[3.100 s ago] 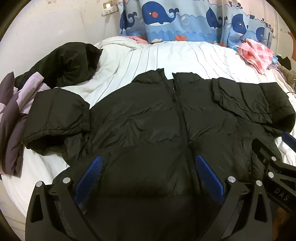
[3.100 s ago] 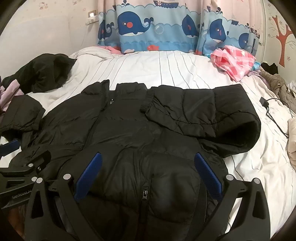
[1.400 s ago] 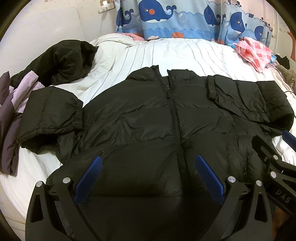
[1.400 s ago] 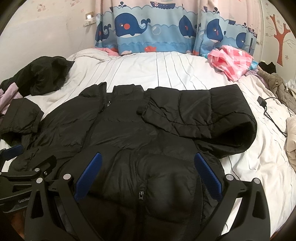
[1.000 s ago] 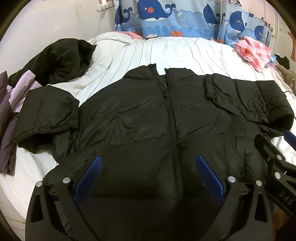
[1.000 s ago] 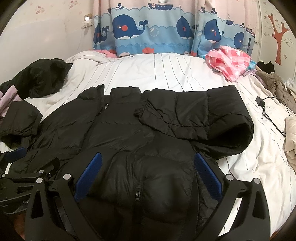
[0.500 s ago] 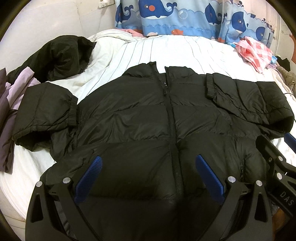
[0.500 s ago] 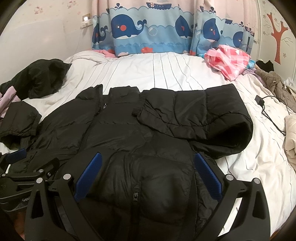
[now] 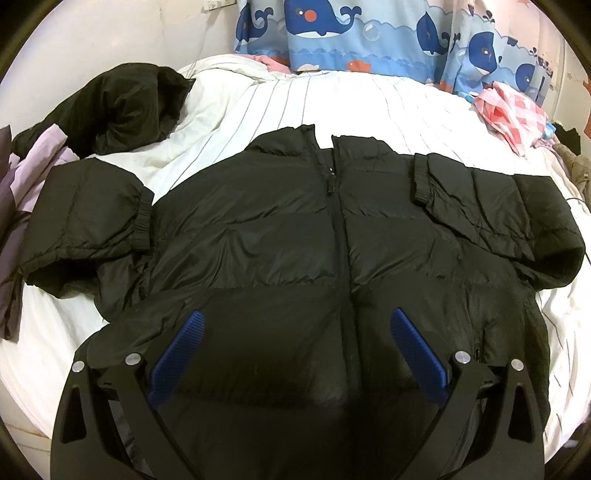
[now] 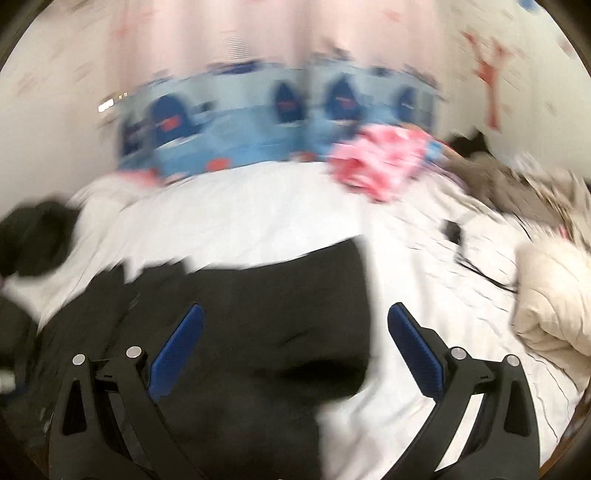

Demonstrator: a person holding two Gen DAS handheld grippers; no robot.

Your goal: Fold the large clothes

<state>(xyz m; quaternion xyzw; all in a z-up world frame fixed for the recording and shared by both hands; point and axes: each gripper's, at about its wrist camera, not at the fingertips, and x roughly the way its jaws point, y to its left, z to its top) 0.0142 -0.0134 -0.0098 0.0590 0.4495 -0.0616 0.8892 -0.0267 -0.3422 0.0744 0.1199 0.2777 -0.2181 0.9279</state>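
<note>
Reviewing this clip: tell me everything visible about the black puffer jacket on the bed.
The black puffer jacket lies front-up and spread flat on the white striped bed sheet, collar toward the whale curtain. Its fabric looks shiny, quilted in horizontal bands, and the centre zip is closed. The sleeve at image right is folded across the chest, its elastic cuff near the zip; the other sleeve bunches out at image left. The left tongs hover open over the hem, gripping nothing. The right wrist view is too blurred to add detail.
</note>
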